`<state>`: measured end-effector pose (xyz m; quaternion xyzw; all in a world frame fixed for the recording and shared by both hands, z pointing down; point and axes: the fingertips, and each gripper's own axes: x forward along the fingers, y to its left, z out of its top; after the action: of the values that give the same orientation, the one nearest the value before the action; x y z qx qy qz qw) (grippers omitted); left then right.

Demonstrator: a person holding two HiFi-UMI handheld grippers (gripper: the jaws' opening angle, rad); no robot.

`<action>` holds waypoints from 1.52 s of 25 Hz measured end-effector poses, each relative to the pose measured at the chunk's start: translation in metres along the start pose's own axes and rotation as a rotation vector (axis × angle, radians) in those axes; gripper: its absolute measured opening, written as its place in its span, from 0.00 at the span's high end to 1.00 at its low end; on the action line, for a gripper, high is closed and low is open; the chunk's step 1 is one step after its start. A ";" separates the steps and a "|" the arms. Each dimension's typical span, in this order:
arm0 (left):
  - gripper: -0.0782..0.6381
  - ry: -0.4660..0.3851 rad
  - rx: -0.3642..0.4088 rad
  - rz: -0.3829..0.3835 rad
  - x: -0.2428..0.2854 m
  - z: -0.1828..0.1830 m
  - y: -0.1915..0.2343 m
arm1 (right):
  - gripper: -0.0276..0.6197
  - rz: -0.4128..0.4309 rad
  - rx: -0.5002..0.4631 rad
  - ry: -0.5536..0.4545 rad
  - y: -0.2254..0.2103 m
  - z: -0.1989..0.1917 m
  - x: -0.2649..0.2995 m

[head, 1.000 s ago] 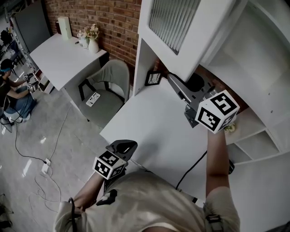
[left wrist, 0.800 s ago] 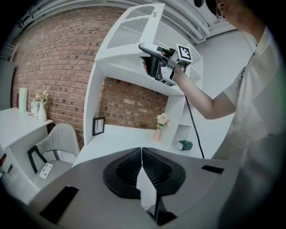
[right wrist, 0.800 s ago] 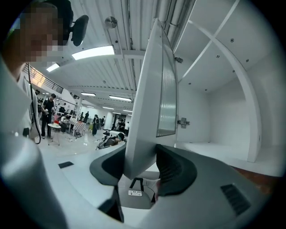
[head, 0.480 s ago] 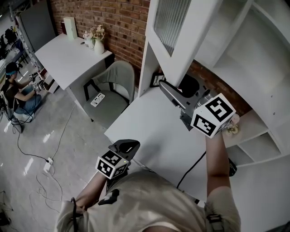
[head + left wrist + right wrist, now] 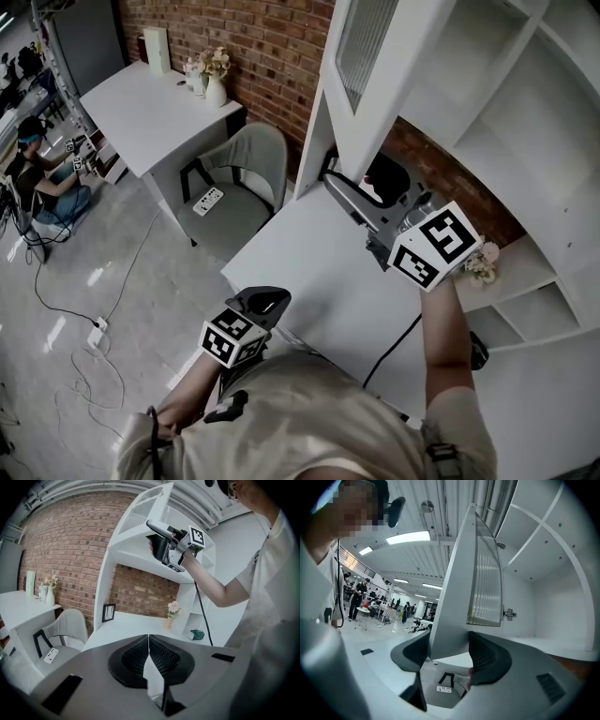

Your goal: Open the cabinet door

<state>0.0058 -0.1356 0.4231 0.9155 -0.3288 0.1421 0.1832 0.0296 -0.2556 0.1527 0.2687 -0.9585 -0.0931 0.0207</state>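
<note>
The white cabinet door (image 5: 375, 84) with a ribbed glass pane stands swung out from the upper cabinet. My right gripper (image 5: 352, 178) is raised to its lower corner. In the right gripper view the door's edge (image 5: 461, 597) sits between the pads of my right gripper (image 5: 447, 656). Those jaws have just been opening and straddle the edge loosely, as far as I can tell without pressing. My left gripper (image 5: 258, 300) hangs low near my body, shut with nothing in it, pads meeting (image 5: 149, 641). From there I see the right gripper (image 5: 157, 536) at the door (image 5: 140, 513).
A white desk (image 5: 309, 253) lies under the cabinet, with a small picture frame (image 5: 108, 612) and a flower vase (image 5: 483, 262) on it. A grey chair (image 5: 239, 173) stands to its left. Beyond is a second table (image 5: 150, 103). A person (image 5: 37, 178) sits on the floor.
The door has swung further out, to the left in the head view. My right gripper followed it leftward and its jaws widened. The left gripper stayed where it was.
</note>
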 end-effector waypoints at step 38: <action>0.87 -0.014 -0.088 0.033 -0.034 -0.024 0.023 | 0.50 -0.057 -0.026 -0.058 0.048 0.007 0.076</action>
<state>-0.0383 -0.1232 0.4369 0.9019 -0.3512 0.1239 0.2187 -0.0604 -0.2535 0.1537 0.2926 -0.9494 -0.1140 -0.0064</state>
